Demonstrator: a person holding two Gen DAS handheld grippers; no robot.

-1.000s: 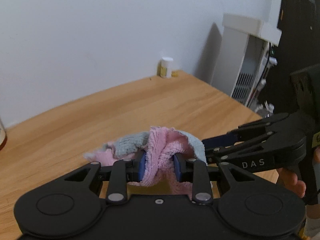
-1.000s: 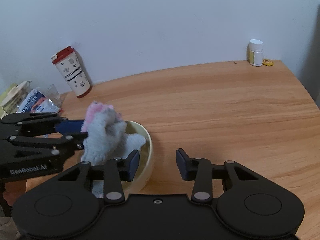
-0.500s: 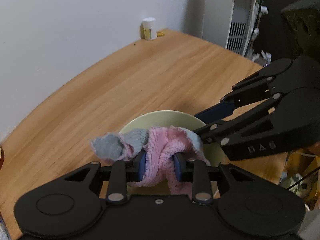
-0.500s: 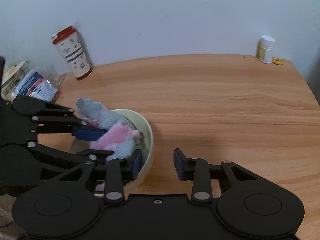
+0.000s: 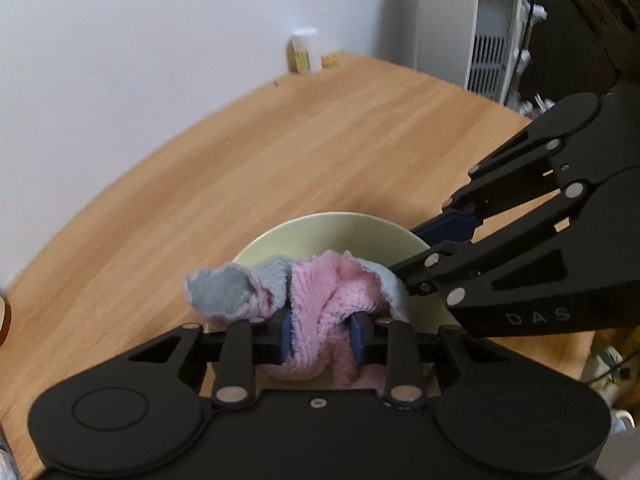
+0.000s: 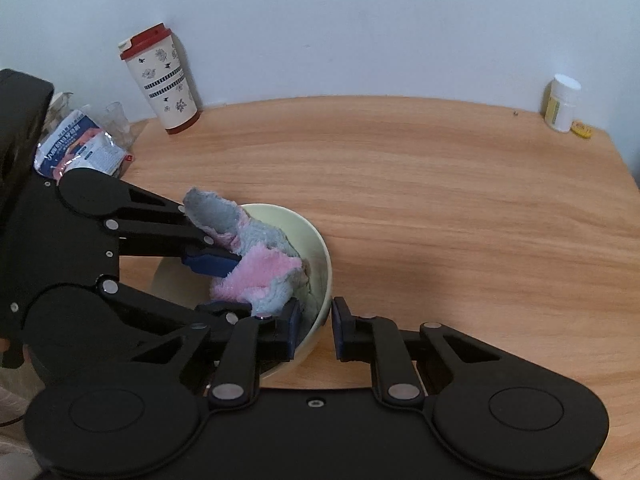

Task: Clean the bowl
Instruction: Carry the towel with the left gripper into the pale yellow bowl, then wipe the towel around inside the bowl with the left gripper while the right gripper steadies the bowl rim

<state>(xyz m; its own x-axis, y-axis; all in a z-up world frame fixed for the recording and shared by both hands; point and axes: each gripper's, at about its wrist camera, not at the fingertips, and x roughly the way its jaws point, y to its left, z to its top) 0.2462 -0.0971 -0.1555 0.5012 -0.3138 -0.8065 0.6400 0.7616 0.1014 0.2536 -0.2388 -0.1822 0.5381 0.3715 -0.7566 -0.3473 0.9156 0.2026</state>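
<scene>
1. The bowl (image 6: 320, 248), pale yellow-green, sits on the wooden table (image 6: 440, 208), near its front edge and toward the left in the right wrist view.
2. The bowl's near rim stands between the jaws of the right gripper (image 6: 313, 330): one blue pad is inside the bowl, the other outside the wall. The jaws are closing on that rim; whether the pads already press on it I cannot tell.
3. A pink and grey cloth (image 5: 320, 304) is pinched tight between the jaws of the left gripper (image 5: 320, 334), which reaches into the bowl from the left, the cloth bunched down against the inside.
4. Compared with a second ago, the right jaws were spread much wider with the rim only at the left pad; now the gap has narrowed around the rim. The cloth, then held above the bowl, is now lower, inside it.
5. Farther out, a white cup (image 6: 160, 80) with a red lid and some packets (image 6: 80, 148) stand at the back left by the wall, and a small white bottle (image 6: 562, 104) at the back right corner.
</scene>
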